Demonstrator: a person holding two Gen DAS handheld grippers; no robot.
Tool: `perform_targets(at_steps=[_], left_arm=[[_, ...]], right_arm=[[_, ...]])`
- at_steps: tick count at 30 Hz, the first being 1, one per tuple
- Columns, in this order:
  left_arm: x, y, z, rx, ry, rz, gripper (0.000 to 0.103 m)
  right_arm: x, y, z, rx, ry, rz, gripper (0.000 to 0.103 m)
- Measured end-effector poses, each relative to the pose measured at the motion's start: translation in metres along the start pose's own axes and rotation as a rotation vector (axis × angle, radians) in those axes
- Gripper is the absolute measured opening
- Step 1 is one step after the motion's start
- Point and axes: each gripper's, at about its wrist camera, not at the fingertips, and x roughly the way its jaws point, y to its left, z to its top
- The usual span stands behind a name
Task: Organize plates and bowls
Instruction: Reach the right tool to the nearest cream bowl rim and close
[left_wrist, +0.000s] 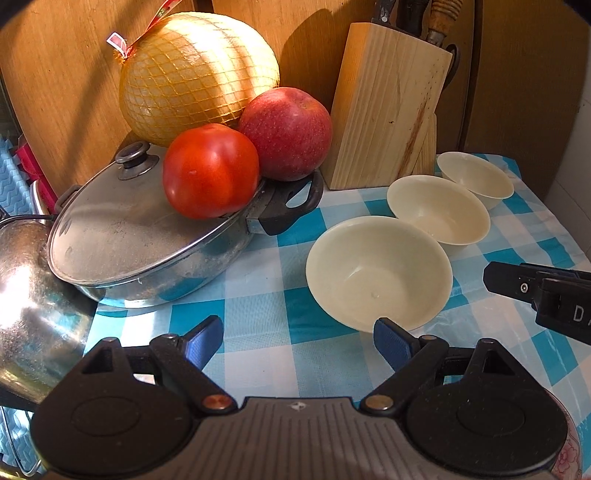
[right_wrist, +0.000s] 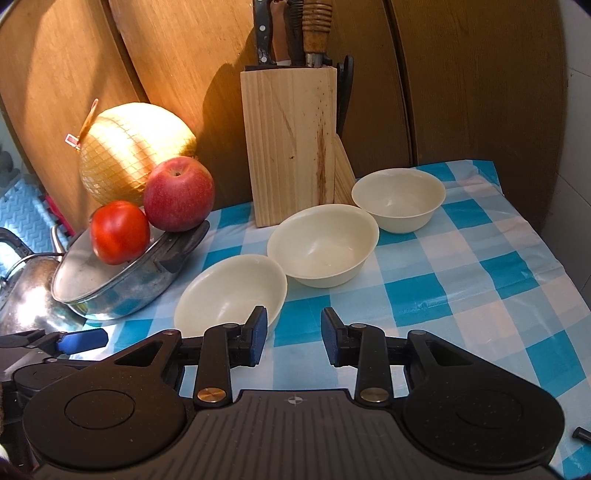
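Three cream bowls stand in a diagonal row on the blue-checked tablecloth (right_wrist: 461, 288): a near bowl (left_wrist: 378, 271) (right_wrist: 231, 293), a middle bowl (left_wrist: 437, 208) (right_wrist: 323, 245) and a far bowl (left_wrist: 474, 179) (right_wrist: 397, 199). My left gripper (left_wrist: 297, 341) is open and empty, just in front of the near bowl, its right finger by the rim. My right gripper (right_wrist: 293, 336) is open and empty, its left finger at the near bowl's right rim. The right gripper also shows in the left wrist view (left_wrist: 543, 291). A floral plate edge (left_wrist: 570, 454) peeks at bottom right.
A lidded steel pan (left_wrist: 147, 240) at left carries a tomato (left_wrist: 210, 170), an apple (left_wrist: 286, 133) and a netted pomelo (left_wrist: 197, 74). A steel kettle (left_wrist: 33, 314) sits at far left. A wooden knife block (right_wrist: 291, 144) stands behind the bowls, against wooden boards.
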Motion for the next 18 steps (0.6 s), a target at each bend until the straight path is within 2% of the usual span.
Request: perform_targets(at_steps=[18], left_arm=[[0.033, -0.008, 0.015, 0.006, 0.033, 0.037, 0.084]], right_arm=[[0.043, 0.001, 0.006, 0.041, 0.068, 0.015, 0.043]])
